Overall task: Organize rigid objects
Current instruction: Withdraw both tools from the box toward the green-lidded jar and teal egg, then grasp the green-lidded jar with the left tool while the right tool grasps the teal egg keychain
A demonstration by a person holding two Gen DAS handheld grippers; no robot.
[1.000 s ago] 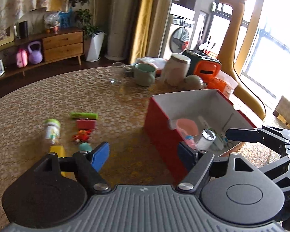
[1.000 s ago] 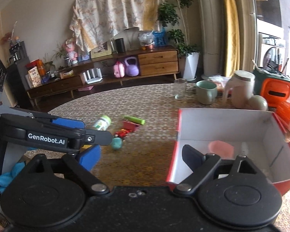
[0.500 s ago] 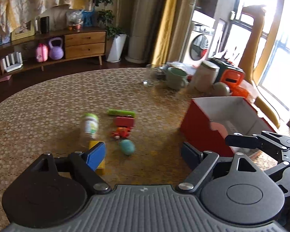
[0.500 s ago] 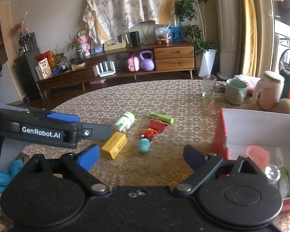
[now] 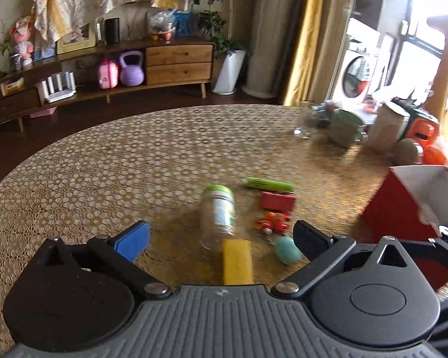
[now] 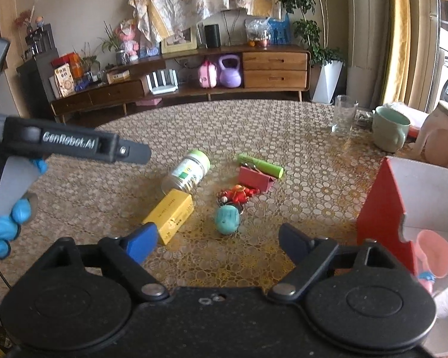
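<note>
Loose objects lie on the round table: a clear jar with a green lid (image 5: 219, 212) (image 6: 188, 171), a yellow box (image 5: 236, 261) (image 6: 170, 214), a teal egg-shaped toy (image 5: 287, 249) (image 6: 227, 219), a small red toy (image 5: 272, 221) (image 6: 237, 194), a red block (image 5: 277, 200) (image 6: 256, 178) and a green tube (image 5: 267, 183) (image 6: 260, 165). The red box with a white inside (image 5: 409, 205) (image 6: 382, 205) stands at the right. My left gripper (image 5: 221, 238) is open and empty just short of the yellow box. My right gripper (image 6: 218, 238) is open and empty near the teal toy.
A glass (image 6: 344, 114), a green mug (image 6: 390, 128) and a cream jug (image 6: 442, 135) stand at the table's far right. The red box holds a pink cup (image 6: 434, 256) and a small white bottle (image 6: 446, 298). A sideboard (image 6: 194, 71) lines the back wall.
Both grippers have swung left, away from the red box and toward the loose objects. Both stay open and empty.
</note>
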